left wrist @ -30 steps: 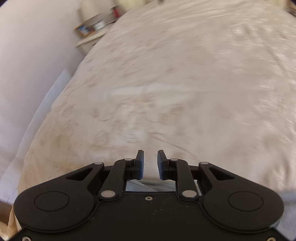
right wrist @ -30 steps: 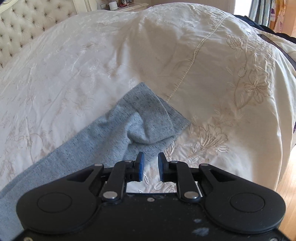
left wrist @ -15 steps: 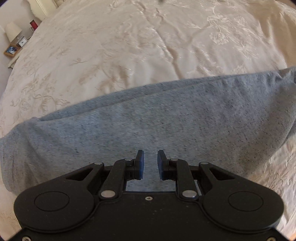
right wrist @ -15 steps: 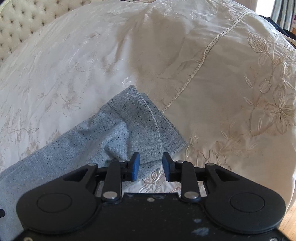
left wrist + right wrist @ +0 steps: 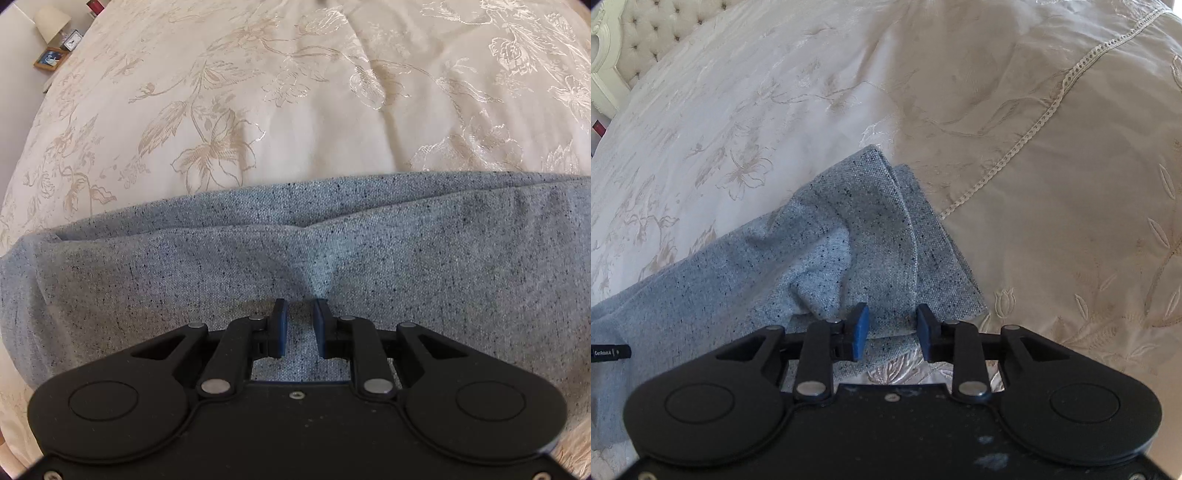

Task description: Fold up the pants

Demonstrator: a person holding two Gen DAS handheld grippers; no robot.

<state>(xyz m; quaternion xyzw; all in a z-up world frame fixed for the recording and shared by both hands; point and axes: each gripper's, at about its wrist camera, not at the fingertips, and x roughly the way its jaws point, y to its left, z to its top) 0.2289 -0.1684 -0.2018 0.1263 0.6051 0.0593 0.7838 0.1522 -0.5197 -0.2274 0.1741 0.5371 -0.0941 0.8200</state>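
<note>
Grey speckled pants lie folded lengthwise across a cream embroidered bedspread. My left gripper hovers low over the wide grey fabric, jaws a small gap apart, nothing between them. In the right wrist view the leg end of the pants lies with its two hems slightly offset. My right gripper is open, its fingers straddling the near edge of that leg end, with fabric between the pads but not pinched.
A nightstand with a lamp and a small picture frame stands at the far left of the bed. A tufted headboard is at the far end. A lace seam runs across the bedspread.
My left gripper swung from bare bedspread to over the pants and came down closer. My right gripper moved in on the leg end and opened wider.
</note>
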